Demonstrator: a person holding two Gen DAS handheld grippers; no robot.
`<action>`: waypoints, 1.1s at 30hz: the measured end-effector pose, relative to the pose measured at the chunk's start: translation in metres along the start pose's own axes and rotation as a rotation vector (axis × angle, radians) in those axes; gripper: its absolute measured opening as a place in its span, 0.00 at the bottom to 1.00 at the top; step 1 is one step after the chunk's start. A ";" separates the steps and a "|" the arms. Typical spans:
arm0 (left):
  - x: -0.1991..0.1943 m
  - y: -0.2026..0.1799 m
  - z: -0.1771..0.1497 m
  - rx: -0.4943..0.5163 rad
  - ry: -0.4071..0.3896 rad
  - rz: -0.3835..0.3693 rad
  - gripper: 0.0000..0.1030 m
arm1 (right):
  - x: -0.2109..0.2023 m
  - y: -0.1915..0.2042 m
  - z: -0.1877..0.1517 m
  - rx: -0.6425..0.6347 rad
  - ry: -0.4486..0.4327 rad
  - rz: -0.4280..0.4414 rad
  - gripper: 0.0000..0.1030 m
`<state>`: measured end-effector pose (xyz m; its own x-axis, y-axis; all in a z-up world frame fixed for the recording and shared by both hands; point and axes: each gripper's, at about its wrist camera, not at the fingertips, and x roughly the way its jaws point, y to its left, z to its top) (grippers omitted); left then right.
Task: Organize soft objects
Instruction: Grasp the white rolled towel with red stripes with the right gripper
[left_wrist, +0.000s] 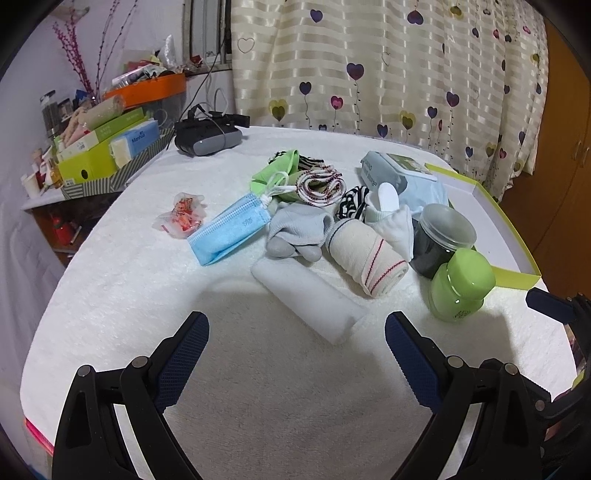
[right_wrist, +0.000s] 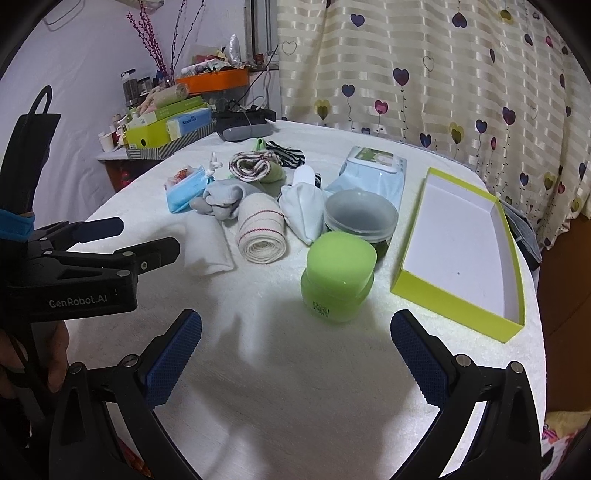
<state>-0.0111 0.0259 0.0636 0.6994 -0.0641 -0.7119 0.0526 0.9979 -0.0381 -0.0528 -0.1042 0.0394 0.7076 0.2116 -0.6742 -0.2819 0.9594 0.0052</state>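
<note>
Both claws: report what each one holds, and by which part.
Nothing is held. The left claw and the right claw both stand open above the white towel.

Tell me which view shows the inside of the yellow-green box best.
The right wrist view: the yellow-green box lies open, its white floor bare and fully visible. The left wrist view catches only its rim and far corner behind the jars.

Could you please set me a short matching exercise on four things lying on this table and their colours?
Things:
1. face mask
2. open box
3. rolled bandage
4. jar with the rounded lid

Colours:
a. cream with red lines
b. light green all over
c. blue
d. yellow-green walls, white inside

Pairs: 1-c, 2-d, 3-a, 4-b
</note>
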 end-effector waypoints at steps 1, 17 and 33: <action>0.000 0.001 0.001 -0.002 0.000 0.000 0.95 | 0.000 0.001 0.001 -0.002 -0.002 0.001 1.00; 0.002 0.026 0.013 -0.028 -0.012 0.024 0.93 | 0.008 0.023 0.024 -0.055 -0.027 0.054 1.00; 0.013 0.062 0.021 -0.072 -0.020 0.020 0.93 | 0.042 0.053 0.045 -0.109 -0.023 0.098 0.93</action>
<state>0.0166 0.0869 0.0668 0.7136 -0.0440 -0.6992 -0.0123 0.9971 -0.0752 -0.0090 -0.0365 0.0450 0.6877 0.3091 -0.6570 -0.4183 0.9082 -0.0106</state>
